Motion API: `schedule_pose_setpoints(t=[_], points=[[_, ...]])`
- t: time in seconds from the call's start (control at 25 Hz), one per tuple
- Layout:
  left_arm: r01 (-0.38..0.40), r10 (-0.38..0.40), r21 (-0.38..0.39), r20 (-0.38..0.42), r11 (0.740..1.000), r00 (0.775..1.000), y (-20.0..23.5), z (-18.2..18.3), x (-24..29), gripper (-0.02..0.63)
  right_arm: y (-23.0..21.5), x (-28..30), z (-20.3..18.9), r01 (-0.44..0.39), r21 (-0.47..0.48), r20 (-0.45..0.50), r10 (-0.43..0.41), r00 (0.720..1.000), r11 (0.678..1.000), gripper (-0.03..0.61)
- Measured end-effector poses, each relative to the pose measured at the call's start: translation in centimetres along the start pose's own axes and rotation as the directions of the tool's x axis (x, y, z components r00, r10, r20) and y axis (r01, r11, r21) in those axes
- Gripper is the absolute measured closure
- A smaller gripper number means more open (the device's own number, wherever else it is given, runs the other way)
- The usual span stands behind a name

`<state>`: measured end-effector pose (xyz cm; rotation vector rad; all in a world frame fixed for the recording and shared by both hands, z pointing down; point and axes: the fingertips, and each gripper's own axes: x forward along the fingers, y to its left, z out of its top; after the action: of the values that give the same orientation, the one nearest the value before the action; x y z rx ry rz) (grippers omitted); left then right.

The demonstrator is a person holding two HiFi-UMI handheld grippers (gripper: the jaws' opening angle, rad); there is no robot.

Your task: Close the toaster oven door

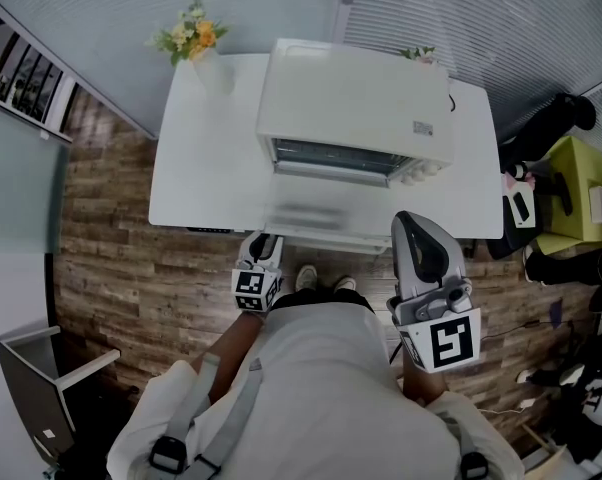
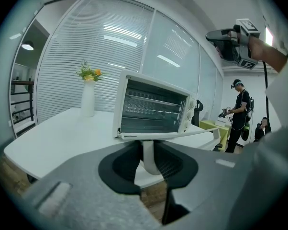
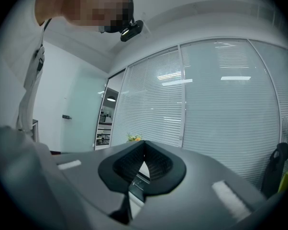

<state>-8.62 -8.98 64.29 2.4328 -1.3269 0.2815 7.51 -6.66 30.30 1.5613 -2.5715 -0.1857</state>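
– One thing first: where's the door?
– Down flat. The toaster oven (image 1: 356,108) sits toward the back of the white tabletop (image 1: 201,168). Its door (image 1: 311,216) lies open and level toward you, reaching about to the tabletop's near edge.
– And my grip?
– Your left gripper (image 1: 264,243) has its fingers (image 2: 122,164) closed on the white handle (image 2: 149,157) at the door's front edge. Your right gripper (image 1: 418,230) is raised off to the side, its fingers (image 3: 129,164) shut on nothing.
– How do I close it cleanly?
– I'd swing the handle up and away in an arc about the hinge at the oven's foot. A straight shove would likely slide the whole oven back. Let the handle turn a little in your fingers as it rises, and hold your right gripper clear of the door's path.
– What does the door look like?
– It's a white frame around a glass pane. Behind it you can see the wire racks in the cavity, with pale knobs down the oven's right side.
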Motion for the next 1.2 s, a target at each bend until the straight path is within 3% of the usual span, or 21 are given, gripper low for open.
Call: schedule_pose_setpoints(t=[1.2], points=[[-0.007,0.008,-0.020,0.047,1.000,0.999,0.0,3.7,0.8,0.509,-0.4,0.4,-0.1,-0.002,0.004,0.007,0.002,1.000,1.000,0.572]])
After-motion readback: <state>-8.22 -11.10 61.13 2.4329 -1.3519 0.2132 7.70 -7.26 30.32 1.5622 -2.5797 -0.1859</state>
